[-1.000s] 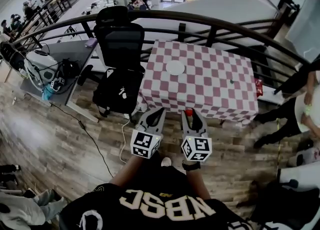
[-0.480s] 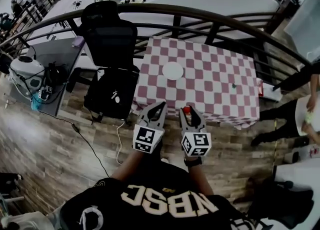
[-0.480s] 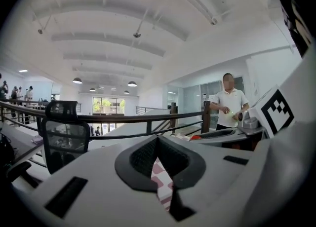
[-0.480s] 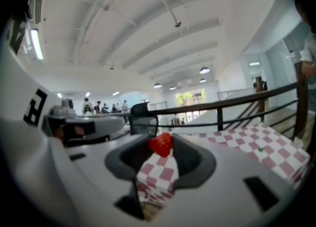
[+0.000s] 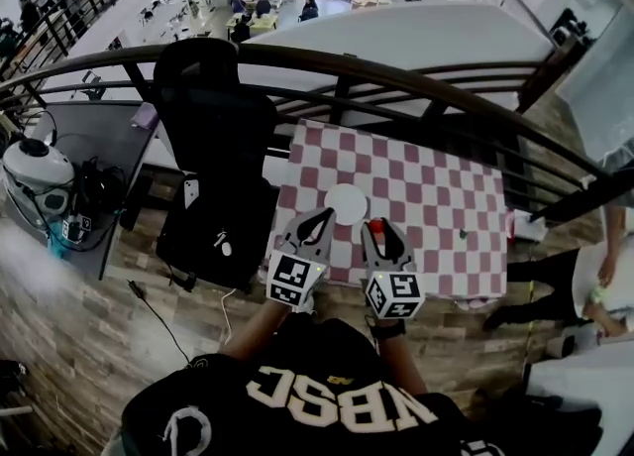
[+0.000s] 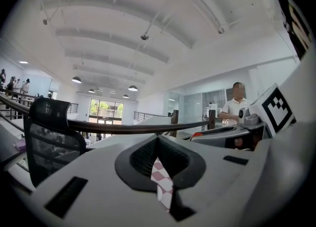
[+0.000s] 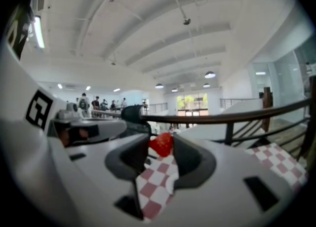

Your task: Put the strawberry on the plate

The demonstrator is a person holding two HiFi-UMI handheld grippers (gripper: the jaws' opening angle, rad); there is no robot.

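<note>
The red strawberry (image 5: 373,225) sits pinched between the tips of my right gripper (image 5: 375,230), which is shut on it. In the right gripper view the strawberry (image 7: 162,144) fills the gap at the jaw tips, above checked cloth. The white round plate (image 5: 347,203) lies on the red-and-white checked table (image 5: 436,196), near its front edge. The strawberry hangs just right of the plate's near rim. My left gripper (image 5: 320,218) is shut and holds nothing, its tips just left of the plate. In the left gripper view its jaws meet at the tips, with a sliver of cloth below.
A black office chair (image 5: 213,147) stands against the table's left side. A dark curved railing (image 5: 396,72) runs behind the table. A small dark object (image 5: 462,234) lies on the cloth at right. A grey desk with equipment (image 5: 45,171) is far left.
The person has walked up to the table. Both grippers went from short of the front edge to over it, beside the plate. The strawberry stayed in the right gripper.
</note>
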